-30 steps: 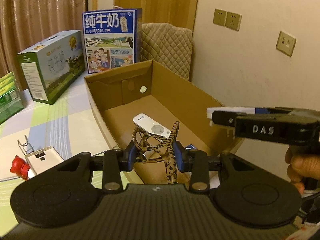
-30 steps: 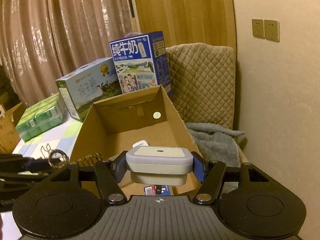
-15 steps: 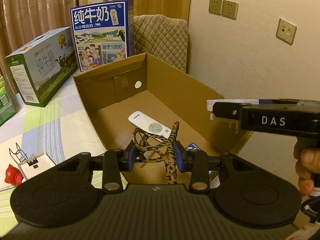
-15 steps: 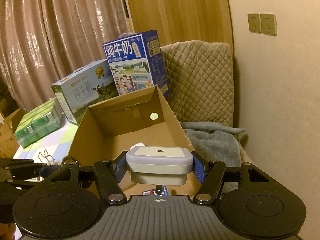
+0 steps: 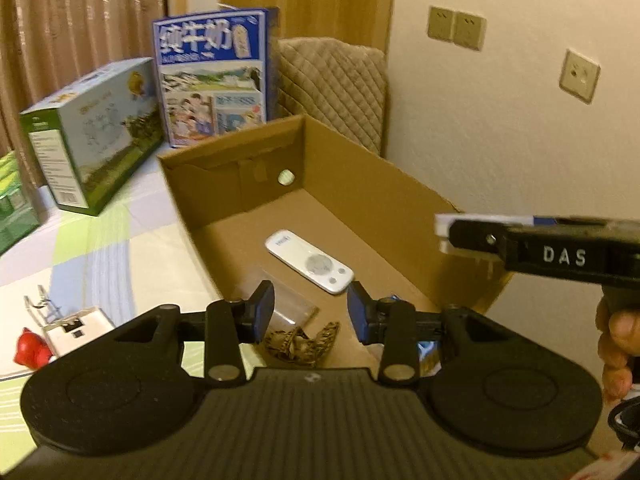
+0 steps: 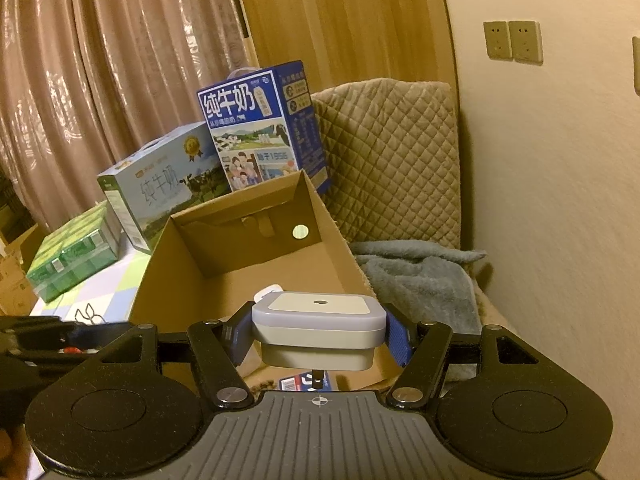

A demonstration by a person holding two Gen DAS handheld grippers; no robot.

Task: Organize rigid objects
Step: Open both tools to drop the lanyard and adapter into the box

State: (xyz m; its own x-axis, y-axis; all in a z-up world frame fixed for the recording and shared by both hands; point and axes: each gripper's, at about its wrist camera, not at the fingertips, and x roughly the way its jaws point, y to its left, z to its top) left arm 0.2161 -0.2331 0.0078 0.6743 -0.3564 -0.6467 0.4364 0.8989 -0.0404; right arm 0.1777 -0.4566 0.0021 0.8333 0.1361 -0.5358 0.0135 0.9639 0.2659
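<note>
An open cardboard box (image 5: pixel 360 184) lies ahead, with a white remote (image 5: pixel 309 261) on its floor. My left gripper (image 5: pixel 311 312) hovers over the box's near end, open, nothing between its pads. Just below it, a leopard-print looped strap (image 5: pixel 300 345) lies on the box floor beside a clear plastic wrapper. My right gripper (image 6: pixel 319 330) is shut on a white and grey plug-in device (image 6: pixel 318 312), held above the box's (image 6: pixel 192 248) near end. In the left wrist view the right gripper (image 5: pixel 446 234) juts in from the right, with a hand behind it.
A blue milk carton (image 5: pixel 212 80) and a green-white one (image 5: pixel 92 132) stand behind the box, with a green pack (image 6: pixel 72 256) further left. A quilted cushion (image 6: pixel 392 160) and a grey towel (image 6: pixel 420 276) lie by the right wall. A small white box (image 5: pixel 76 322) and a red toy (image 5: pixel 30 350) sit on the checked cloth.
My left gripper's jaws have spread, and the leopard-print strap has dropped from them onto the box floor. The right gripper still holds the white device in the same place.
</note>
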